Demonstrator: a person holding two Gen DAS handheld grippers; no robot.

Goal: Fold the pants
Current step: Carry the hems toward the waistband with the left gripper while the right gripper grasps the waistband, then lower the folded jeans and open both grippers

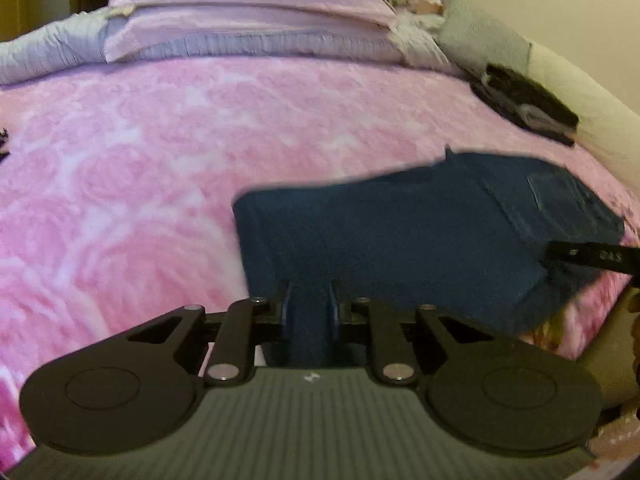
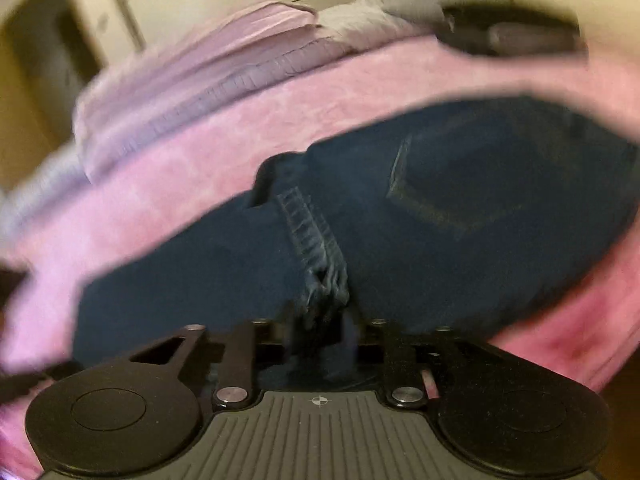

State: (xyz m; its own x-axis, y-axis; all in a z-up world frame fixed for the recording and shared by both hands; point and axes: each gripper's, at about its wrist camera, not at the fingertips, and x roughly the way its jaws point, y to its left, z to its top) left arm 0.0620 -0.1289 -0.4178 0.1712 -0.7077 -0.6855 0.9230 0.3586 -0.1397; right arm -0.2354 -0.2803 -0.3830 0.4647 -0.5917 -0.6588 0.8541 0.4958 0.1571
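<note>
- Lying on the pink bed cover (image 1: 132,152), the dark blue pants (image 1: 400,236) are already folded over into a thick, short shape, with a back pocket showing on top.
- Just ahead of the left gripper (image 1: 310,304), the near edge of the pants sits between its fingers, which are pinched close on the cloth.
- The right gripper (image 2: 320,328) has a frayed hem of the pants bunched between its fingers, but the picture is blurry, so I cannot tell if they press on it.
- Past the fingers, farther up the bed, are folded pink bedding (image 1: 248,12) and a dark pile of clothes (image 1: 528,96).
- I think the fold could slip open if one side lets go too soon, because the cloth is thick and springy.
- The layers may also slide crooked if one hand pulls harder than the other.
- Both grippers point slanting down at the bed, side by side, near the front edge of the pants.
</note>
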